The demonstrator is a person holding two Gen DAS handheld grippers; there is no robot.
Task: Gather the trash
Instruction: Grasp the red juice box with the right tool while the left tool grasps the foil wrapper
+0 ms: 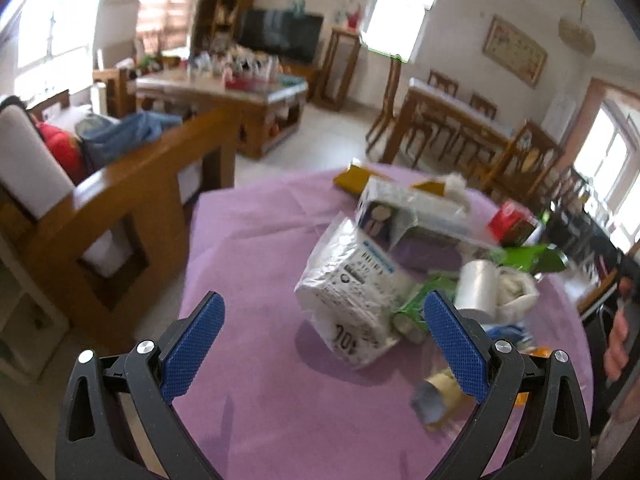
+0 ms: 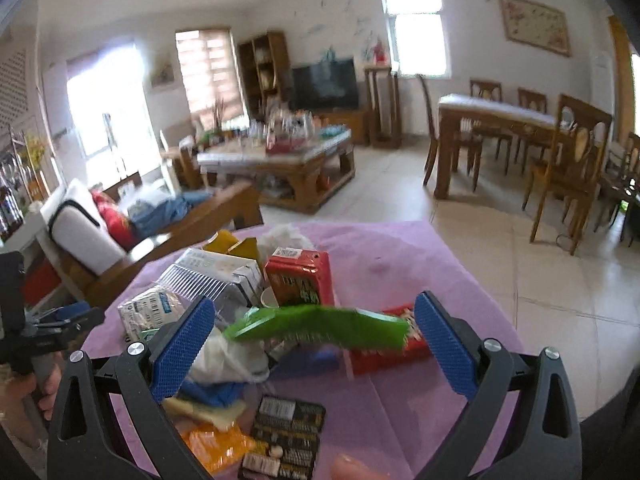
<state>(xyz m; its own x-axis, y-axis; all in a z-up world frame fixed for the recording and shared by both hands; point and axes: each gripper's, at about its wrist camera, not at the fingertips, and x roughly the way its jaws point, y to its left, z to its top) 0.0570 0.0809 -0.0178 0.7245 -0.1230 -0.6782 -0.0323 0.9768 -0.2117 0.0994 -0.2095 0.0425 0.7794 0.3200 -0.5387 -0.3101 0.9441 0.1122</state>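
Green wrapper (image 2: 320, 326), long and crinkly with a foil underside, sits on top of the trash pile (image 1: 420, 264) on the purple tablecloth (image 2: 400, 256), just in front of the red carton (image 2: 300, 280). Right gripper (image 2: 314, 344) is spread wide and holds nothing, its blue pads either side of the wrapper. Best move, as a guess: drop lower, centre on the wrapper's middle, close gently so the light film does not slide off. Left gripper (image 1: 324, 342) is also released and empty, near the white printed bag (image 1: 352, 296) left of the wrapper. Black packet (image 2: 288, 432) lies nearer the camera than the wrapper.
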